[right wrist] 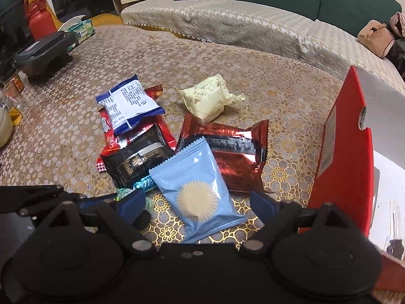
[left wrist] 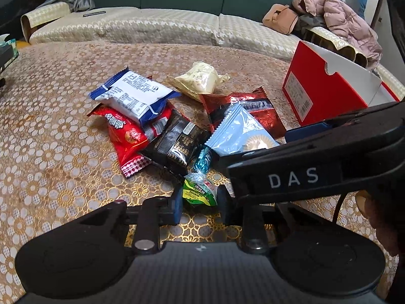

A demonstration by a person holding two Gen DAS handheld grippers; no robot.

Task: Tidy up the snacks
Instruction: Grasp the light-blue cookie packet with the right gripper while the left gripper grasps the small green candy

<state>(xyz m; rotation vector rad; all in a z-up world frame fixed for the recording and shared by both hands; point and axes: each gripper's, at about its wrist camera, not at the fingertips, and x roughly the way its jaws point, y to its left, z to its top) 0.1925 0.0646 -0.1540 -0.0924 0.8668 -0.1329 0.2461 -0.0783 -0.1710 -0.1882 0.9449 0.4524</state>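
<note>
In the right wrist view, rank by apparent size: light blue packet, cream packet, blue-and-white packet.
1. light blue packet, largest, though it lies nearest the camera, which inflates it.
2 and 3. blue-and-white packet and cream packet look about alike; I won't rank them.

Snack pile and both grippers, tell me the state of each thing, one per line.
left gripper: fingers around the green candy, contact unclear
right gripper: open, astride the light blue packet
red box: open
blue-and-white packet: sealed, atop the red snack bag
cream packet: crumpled

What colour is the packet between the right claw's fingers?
Light blue packet, pale round sunburst; right wrist view.
</note>
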